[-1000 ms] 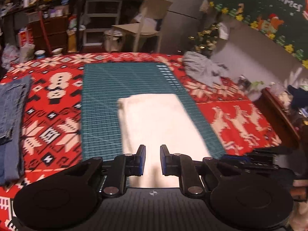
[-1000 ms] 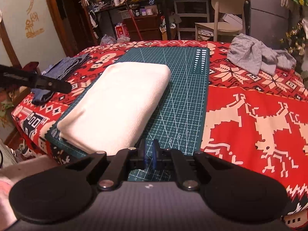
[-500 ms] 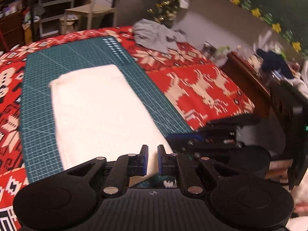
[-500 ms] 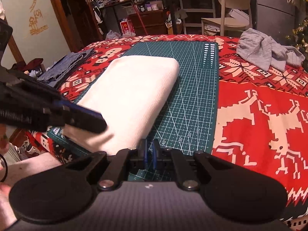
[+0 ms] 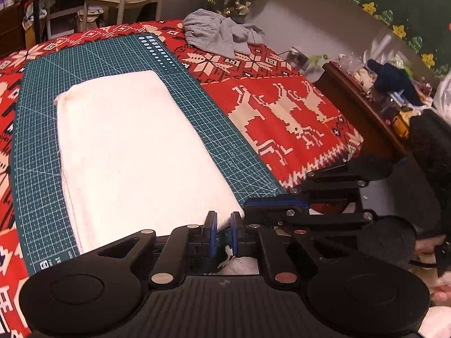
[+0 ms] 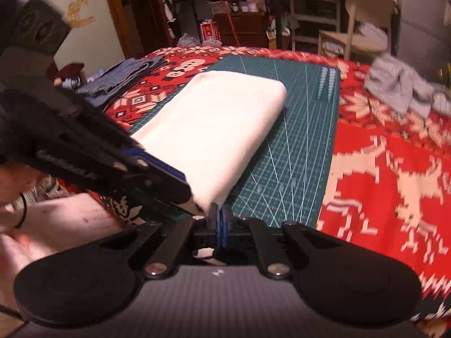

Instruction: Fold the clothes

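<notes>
The white folded garment (image 5: 135, 152) lies on the green cutting mat (image 5: 42, 146), which covers the middle of the bed's red patterned blanket (image 5: 282, 112). It is already a narrow, layered rectangle; judged from this, at least one more fold, bringing the near end over to the far end, is left. Its long axis runs from the near edge of the bed toward the far edge, parallel to the mat's long sides.

The left hand-held gripper (image 5: 223, 231) is at the garment's near right corner, jaws narrowly apart with white cloth showing between them; whether the pads press on it cannot be told. The right hand-held gripper (image 6: 218, 221) sits at the same near corner, jaws together; a pinch of fabric cannot be confirmed.

A crumpled grey garment (image 5: 222, 35) lies near the far right corner. Folded denim (image 6: 124, 76) rests along the left edge.
</notes>
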### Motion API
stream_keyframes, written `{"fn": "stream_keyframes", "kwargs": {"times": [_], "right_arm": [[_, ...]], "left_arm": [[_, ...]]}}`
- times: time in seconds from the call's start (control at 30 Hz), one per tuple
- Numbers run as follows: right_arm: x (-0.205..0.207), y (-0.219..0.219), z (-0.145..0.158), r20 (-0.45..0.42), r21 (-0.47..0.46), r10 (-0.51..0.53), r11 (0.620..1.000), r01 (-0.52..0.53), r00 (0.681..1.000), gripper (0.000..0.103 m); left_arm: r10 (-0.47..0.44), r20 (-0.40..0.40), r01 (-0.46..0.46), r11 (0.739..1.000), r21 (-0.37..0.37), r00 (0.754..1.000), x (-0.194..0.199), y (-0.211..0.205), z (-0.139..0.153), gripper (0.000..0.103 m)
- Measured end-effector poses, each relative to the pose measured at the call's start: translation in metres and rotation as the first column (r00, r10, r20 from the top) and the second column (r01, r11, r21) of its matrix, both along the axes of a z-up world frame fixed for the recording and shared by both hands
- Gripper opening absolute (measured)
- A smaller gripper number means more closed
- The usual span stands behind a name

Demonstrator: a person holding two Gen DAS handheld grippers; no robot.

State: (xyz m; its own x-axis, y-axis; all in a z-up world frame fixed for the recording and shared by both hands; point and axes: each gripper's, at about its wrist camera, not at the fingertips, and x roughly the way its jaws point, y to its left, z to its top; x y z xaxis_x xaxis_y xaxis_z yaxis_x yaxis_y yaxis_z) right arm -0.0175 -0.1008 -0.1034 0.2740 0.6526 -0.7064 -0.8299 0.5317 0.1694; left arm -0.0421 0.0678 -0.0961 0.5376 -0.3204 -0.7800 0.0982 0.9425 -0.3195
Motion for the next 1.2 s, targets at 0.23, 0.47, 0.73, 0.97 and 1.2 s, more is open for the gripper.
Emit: {"fn": "stream_keyframes", "kwargs": {"times": [0.23, 0.47, 0.73, 0.97, 1.2], "right_arm": [[0.023, 0.003, 0.006, 0.019, 0.027, -0.071, 0.997, 0.07, 0.997, 0.004], [0.008, 0.018, -0.001, 0.056, -0.021, 0.015, 1.0, -0.014, 0.998, 0.001], [-0.008, 0.013, -0.003, 0.022, -0.044, 0.069, 0.997, -0.068, 0.997, 0.001], [0.007, 0.004, 0.004, 0.022, -0.026, 0.021, 0.999, -0.02, 1.0, 0.001], [0.03, 0.021, 0.0, 0.057, -0.002, -0.029, 1.0, 0.029, 0.998, 0.001]], "left_arm": [[0.036, 0.043, -0.036, 0.999, 0.012, 0.998, 0.018, 0.007, 0.007, 0.01], [0.013, 0.021, -0.014, 1.0, 0.026, 1.0, 0.021, 0.0, -0.003, 0.01], [0.005, 0.01, -0.005, 1.0, 0.027, 1.0, 0.011, -0.002, -0.002, 0.01], [0.023, 0.031, -0.024, 0.999, 0.031, 0.999, 0.009, 0.007, 0.006, 0.01], [0.038, 0.036, -0.039, 0.999, 0.032, 0.999, 0.034, 0.013, 0.004, 0.01]]}}
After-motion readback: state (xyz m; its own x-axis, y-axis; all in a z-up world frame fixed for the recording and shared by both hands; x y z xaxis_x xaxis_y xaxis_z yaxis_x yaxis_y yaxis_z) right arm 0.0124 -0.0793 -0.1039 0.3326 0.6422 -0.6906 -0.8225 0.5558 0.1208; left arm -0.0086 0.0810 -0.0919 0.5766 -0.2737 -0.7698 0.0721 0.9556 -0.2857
